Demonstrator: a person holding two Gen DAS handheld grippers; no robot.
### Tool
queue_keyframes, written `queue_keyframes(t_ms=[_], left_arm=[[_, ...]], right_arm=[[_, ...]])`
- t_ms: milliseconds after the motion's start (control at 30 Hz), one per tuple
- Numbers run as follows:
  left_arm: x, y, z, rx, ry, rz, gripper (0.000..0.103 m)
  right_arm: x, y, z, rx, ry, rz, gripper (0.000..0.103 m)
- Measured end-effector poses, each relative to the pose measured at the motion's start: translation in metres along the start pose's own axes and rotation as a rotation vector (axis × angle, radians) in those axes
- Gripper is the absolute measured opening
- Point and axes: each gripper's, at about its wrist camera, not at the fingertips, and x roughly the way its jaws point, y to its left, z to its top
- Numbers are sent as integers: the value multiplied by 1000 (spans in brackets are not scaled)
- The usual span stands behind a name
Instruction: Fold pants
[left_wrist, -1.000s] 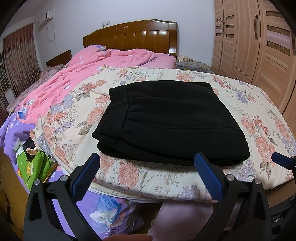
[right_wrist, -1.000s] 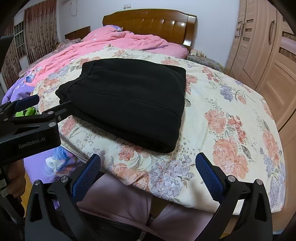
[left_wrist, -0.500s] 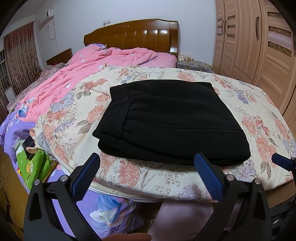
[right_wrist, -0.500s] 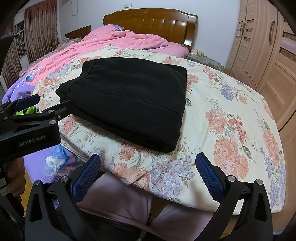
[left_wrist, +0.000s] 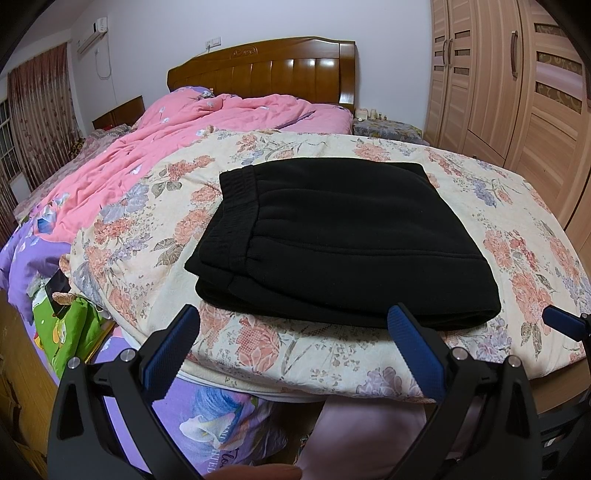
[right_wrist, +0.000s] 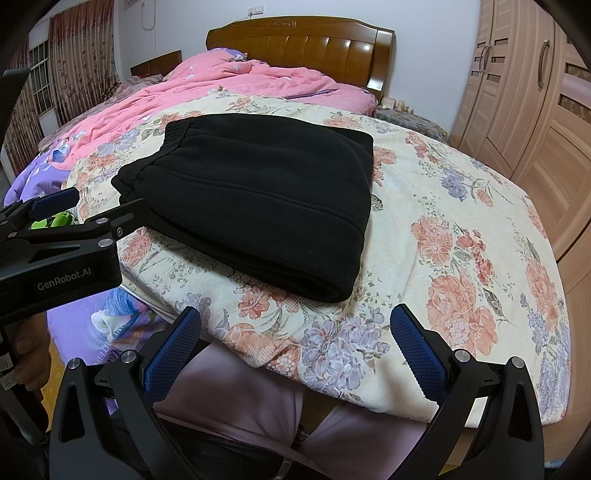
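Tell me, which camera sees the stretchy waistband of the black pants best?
The left wrist view. There the gathered elastic waistband of the folded black fleece pants faces the camera, ribbing visible. In the right wrist view the waistband sits farther off at the far left corner, seen edge-on, ribbing barely showing.

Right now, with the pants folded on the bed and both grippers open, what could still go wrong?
1. The black pants lie near the front edge of the floral quilt, which overhangs the bed; a pull on the quilt could slide them off.
2. The stacked layers show loose edges at the waistband; a careless lift may undo the fold.
3. The left gripper and right gripper sit close together and could bump each other.
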Motion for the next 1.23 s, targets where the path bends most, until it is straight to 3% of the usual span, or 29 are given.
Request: queue_keyframes(t_ms=[967,1233], left_arm=[[-3,-1,0,0,-13,29,102],[3,-4,0,-9,17,10,102]], right_arm=[[1,-2,-3,2,2,3,99],[1,-2,-3,2,3,4,99]])
